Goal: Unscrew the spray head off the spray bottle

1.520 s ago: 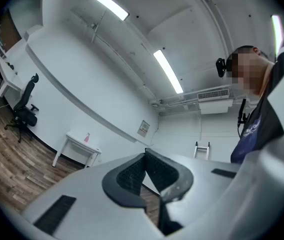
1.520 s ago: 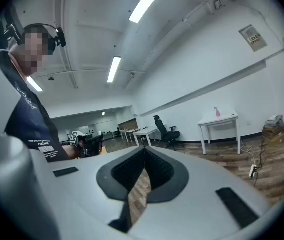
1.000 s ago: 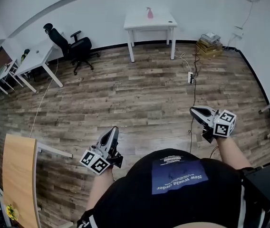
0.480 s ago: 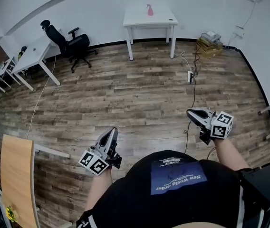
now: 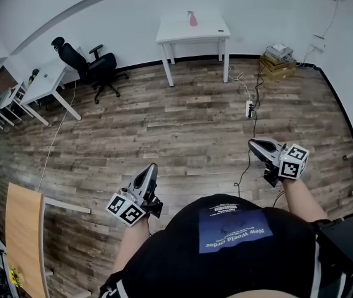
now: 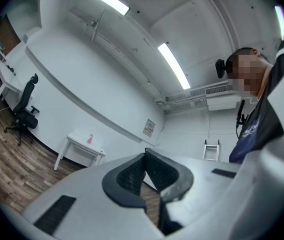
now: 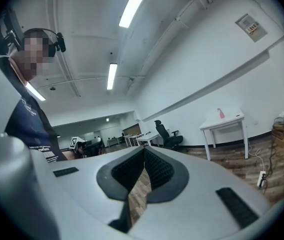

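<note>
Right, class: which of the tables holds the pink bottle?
The white table standing alone at the room's far side, with the bottle on top; the other tables sit at the left near the chair.

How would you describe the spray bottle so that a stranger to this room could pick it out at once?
Look to the far white wall, where a small white table stands alone, apart from the desks by the black office chair. On its top stands the spray bottle: small, upright and the only pink thing in view.
</note>
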A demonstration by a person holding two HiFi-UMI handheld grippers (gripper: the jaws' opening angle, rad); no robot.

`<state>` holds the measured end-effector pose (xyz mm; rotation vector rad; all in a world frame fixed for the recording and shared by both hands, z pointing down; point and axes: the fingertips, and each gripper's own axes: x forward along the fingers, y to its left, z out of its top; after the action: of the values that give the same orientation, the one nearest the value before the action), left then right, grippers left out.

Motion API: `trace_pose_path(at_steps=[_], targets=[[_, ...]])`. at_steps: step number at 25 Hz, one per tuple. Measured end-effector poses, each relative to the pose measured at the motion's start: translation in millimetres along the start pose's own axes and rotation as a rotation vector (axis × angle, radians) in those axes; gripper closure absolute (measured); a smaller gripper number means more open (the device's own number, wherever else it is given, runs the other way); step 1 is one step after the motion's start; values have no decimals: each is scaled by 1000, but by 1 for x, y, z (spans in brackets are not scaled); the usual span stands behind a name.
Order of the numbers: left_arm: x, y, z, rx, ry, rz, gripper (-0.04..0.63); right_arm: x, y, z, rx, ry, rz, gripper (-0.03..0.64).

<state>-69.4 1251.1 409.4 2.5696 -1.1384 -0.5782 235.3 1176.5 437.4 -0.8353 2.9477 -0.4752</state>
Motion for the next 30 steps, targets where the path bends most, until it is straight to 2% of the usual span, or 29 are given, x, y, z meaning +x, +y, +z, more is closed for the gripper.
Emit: trace_pose_path(at_steps=[3,9,16,23,30], targets=[[37,-7,-11,5,5,0,594,-16,-35,15,11,-26,2,620],[97,-10,-30,1,24,-13,594,-36,-87,16,20,-14,-11,620],[130,17,-37,-13,52,-28,594,-27,-118,12,37,-11,-40,620],[151,81,-26,-34,54,-78,593,28,-138,19,22,-1,-80,620],[163,180,28,-15,50,-134,593,125,-145,51,-21,-29,-120,620]])
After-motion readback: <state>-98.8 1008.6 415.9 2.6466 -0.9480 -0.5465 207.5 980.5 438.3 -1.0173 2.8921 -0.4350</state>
